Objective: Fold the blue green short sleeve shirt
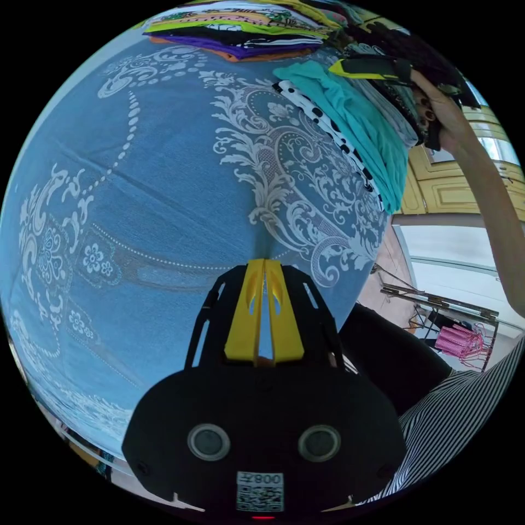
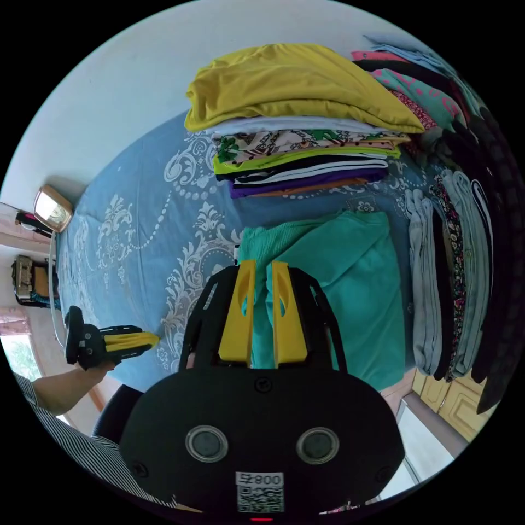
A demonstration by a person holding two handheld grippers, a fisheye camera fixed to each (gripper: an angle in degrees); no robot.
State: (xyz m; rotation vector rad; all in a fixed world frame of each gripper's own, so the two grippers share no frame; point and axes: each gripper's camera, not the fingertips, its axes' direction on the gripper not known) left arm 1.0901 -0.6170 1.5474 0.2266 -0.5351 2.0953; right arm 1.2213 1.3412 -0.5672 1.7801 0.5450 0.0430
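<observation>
The blue patterned bedspread takes up most of the room, with a tall stack of folded clothes at its far side. The blue green shirt lies bunched near the bed's edge, not yet spread. The right gripper hovers over it, jaws slightly apart; the left gripper waits over bare bedspread, jaws together. Looks like the fetching step: next, pinch the shirt and drag it flat

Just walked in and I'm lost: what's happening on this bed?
A person is sorting laundry with two hand-held grippers. The right gripper hangs over the blue-green shirt, jaws slightly apart, not gripping it. The left gripper rests shut over the patterned blue bedspread, holding nothing. A folded stack topped by a yellow garment sits behind the shirt. Folding hasn't visibly started.
</observation>
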